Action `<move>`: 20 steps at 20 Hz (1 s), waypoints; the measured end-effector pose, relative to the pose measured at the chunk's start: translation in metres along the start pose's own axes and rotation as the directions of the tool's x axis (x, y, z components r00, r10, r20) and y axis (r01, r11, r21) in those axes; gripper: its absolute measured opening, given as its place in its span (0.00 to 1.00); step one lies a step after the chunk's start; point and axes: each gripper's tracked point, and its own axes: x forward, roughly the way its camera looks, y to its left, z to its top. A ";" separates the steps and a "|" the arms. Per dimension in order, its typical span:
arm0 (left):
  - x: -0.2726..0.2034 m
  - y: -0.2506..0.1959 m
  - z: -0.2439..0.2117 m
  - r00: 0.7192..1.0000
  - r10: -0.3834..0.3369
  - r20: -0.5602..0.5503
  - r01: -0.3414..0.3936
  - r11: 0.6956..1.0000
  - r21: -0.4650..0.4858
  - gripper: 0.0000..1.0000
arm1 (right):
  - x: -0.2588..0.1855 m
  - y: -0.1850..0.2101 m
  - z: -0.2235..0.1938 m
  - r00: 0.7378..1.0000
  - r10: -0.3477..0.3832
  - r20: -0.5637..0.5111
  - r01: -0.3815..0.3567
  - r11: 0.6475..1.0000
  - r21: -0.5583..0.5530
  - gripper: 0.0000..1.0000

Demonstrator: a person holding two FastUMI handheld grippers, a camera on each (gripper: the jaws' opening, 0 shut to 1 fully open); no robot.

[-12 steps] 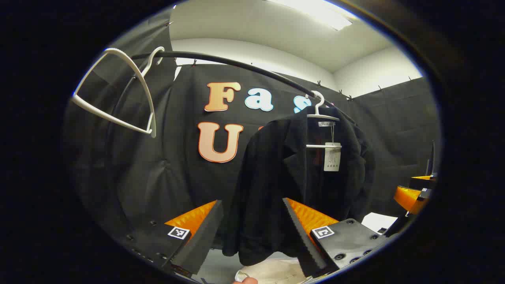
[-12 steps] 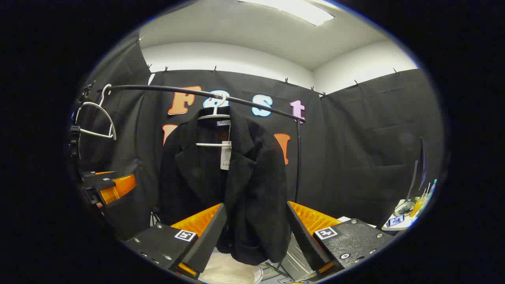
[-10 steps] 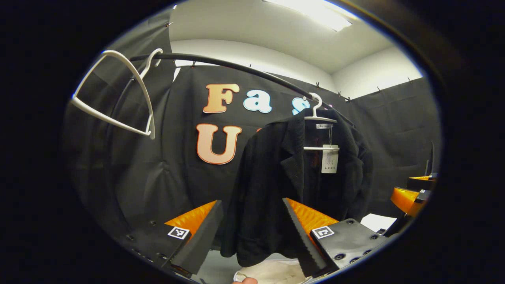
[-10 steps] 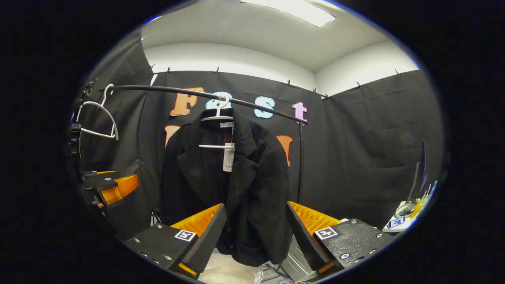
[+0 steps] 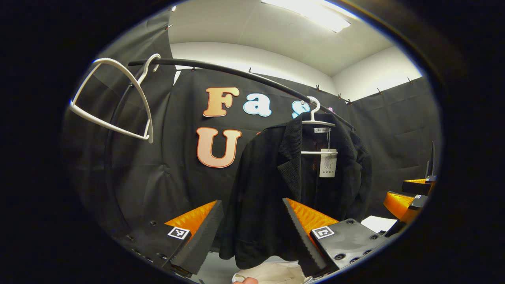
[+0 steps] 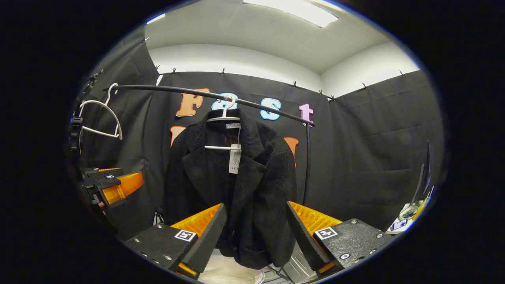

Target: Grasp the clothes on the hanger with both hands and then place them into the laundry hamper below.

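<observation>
Jacket [image 5: 300, 189] hangs on a white hanger [image 5: 318, 123] from the rail [image 6: 205, 94]; left tool [image 5: 252, 232] and right tool [image 6: 256, 232] both gape apart near it, holding nothing.

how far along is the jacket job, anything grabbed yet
Nothing is done yet: the black jacket hangs on its white hanger on the rail. In hand: the left tool and right tool are both open, pointed at its lower part, apart from it. Left: grasp, lift off, lower into the white hamper below.

Empty white hanger [image 5: 114, 102] on black rail [image 5: 221, 71].
</observation>
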 end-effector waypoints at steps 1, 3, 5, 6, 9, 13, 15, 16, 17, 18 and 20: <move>-0.001 0.001 -0.001 1.000 0.000 -0.003 0.000 1.000 0.004 1.00 | 0.001 -0.001 -0.002 1.000 -0.003 -0.005 0.003 1.000 0.002 0.93; -0.001 0.005 -0.002 1.000 0.008 -0.005 -0.008 1.000 0.010 1.00 | 0.003 0.001 -0.004 1.000 -0.001 -0.007 0.001 1.000 0.014 0.93; -0.001 0.007 -0.003 1.000 0.013 -0.007 -0.013 1.000 0.008 0.96 | 0.008 0.006 -0.006 1.000 0.011 -0.012 -0.011 1.000 0.019 0.93; -0.002 0.009 -0.002 1.000 0.016 -0.007 -0.016 1.000 0.009 0.96 | 0.012 0.008 -0.006 1.000 0.016 -0.014 -0.016 1.000 0.015 0.93; -0.002 0.012 -0.002 1.000 0.021 0.003 -0.021 1.000 0.007 0.96 | 0.023 0.012 -0.007 0.999 0.032 -0.019 -0.031 0.999 0.015 0.93; 0.001 0.016 -0.005 1.000 0.023 -0.002 -0.023 1.000 -0.006 0.96 | 0.046 0.021 0.000 0.999 0.050 -0.006 -0.050 0.999 0.003 0.93; 0.000 0.021 -0.005 1.000 0.028 -0.002 -0.028 1.000 -0.004 1.00 | 0.061 0.028 0.004 0.998 0.060 0.005 -0.060 0.998 0.020 0.93; -0.001 0.023 -0.005 0.999 0.032 -0.003 -0.032 0.999 -0.003 0.96 | 0.069 0.032 0.005 0.998 0.066 0.007 -0.066 0.997 0.030 0.93; -0.001 0.026 -0.005 0.999 0.037 -0.003 -0.037 0.999 -0.001 0.96 | 0.077 0.035 0.006 0.998 0.069 0.009 -0.069 0.997 0.037 0.88; -0.001 0.030 -0.004 0.999 0.042 -0.003 -0.042 0.999 0.000 0.96 | 0.084 0.036 0.006 0.998 0.068 0.010 -0.068 0.997 0.039 0.88; -0.004 0.036 -0.003 0.999 0.051 -0.003 -0.051 0.999 0.002 0.96 | 0.101 0.037 0.003 0.998 0.061 0.004 -0.061 0.997 0.037 0.93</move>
